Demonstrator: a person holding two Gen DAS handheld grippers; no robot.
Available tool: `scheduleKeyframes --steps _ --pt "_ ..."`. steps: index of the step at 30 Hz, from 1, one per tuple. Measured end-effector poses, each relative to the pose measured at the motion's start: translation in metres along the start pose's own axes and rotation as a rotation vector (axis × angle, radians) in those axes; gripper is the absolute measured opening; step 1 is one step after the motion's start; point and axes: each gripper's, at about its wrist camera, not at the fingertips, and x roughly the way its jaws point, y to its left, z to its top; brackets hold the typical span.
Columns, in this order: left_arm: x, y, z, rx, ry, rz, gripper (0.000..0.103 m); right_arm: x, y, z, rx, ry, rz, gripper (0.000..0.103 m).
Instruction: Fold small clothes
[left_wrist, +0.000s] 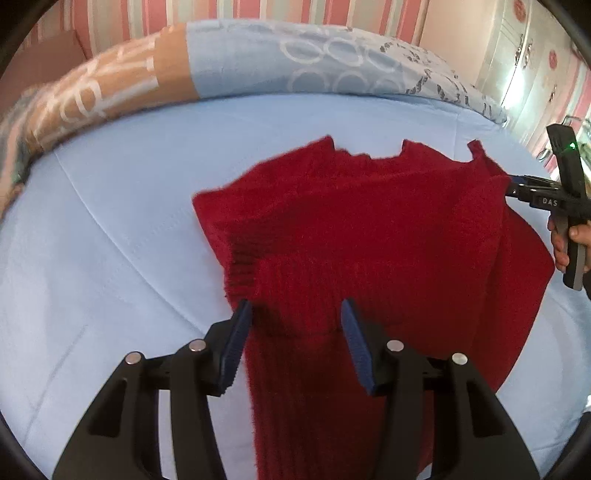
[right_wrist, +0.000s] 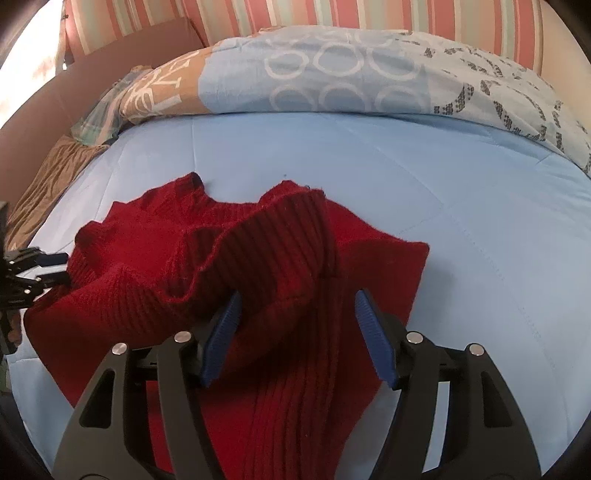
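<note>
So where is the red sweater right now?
The red sweater lies on the light blue bed sheet, in front of the patterned quilt. Its knit runs between the spread fingers of both the left claw and the right claw.

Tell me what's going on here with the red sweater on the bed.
A person is folding a red knit sweater on a light blue bedspread, working a handheld gripper in each hand. The left gripper and the right gripper both have their jaws apart with ribbed fabric lying between the fingers, so neither is clamped. The sweater is partly folded and rumpled, its collar toward the patterned quilt at the far side of the bed.
</note>
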Motion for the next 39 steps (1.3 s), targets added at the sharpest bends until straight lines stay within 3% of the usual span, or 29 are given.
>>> scheduleKeyframes --steps 6,9,13,19,24,25,32,34,39 --pt "0.003 0.011 -0.005 -0.065 0.013 0.068 0.052 0.012 0.013 -0.002 -0.044 0.047 -0.063 0.022" --pt "0.01 0.008 -0.007 -0.054 0.027 0.078 0.052 0.009 0.025 -0.004 -0.074 0.03 -0.123 0.017" --pt "0.012 0.005 -0.007 -0.057 0.021 0.034 0.057 -0.018 0.042 -0.011 -0.063 -0.043 -0.197 0.016" --pt "0.019 0.008 -0.008 -0.069 0.021 -0.01 0.056 -0.045 0.052 -0.026 -0.046 -0.07 -0.223 0.016" --pt "0.015 0.015 -0.007 -0.113 0.015 -0.021 0.017 -0.045 0.051 -0.031 -0.044 -0.067 -0.233 0.016" --pt "0.014 0.013 -0.007 -0.106 0.022 -0.026 0.015 -0.045 0.051 -0.031 -0.046 -0.07 -0.233 0.016" --pt "-0.014 -0.013 -0.008 0.015 -0.077 0.113 0.013 -0.055 0.055 -0.037 -0.054 -0.118 -0.265 0.016" --pt "-0.036 -0.019 -0.005 0.053 -0.152 0.163 0.013 -0.066 0.054 -0.039 -0.054 -0.158 -0.279 0.016" --pt "-0.065 -0.013 0.026 0.054 -0.286 0.2 0.013 -0.094 0.047 -0.036 -0.004 -0.274 -0.302 0.016"
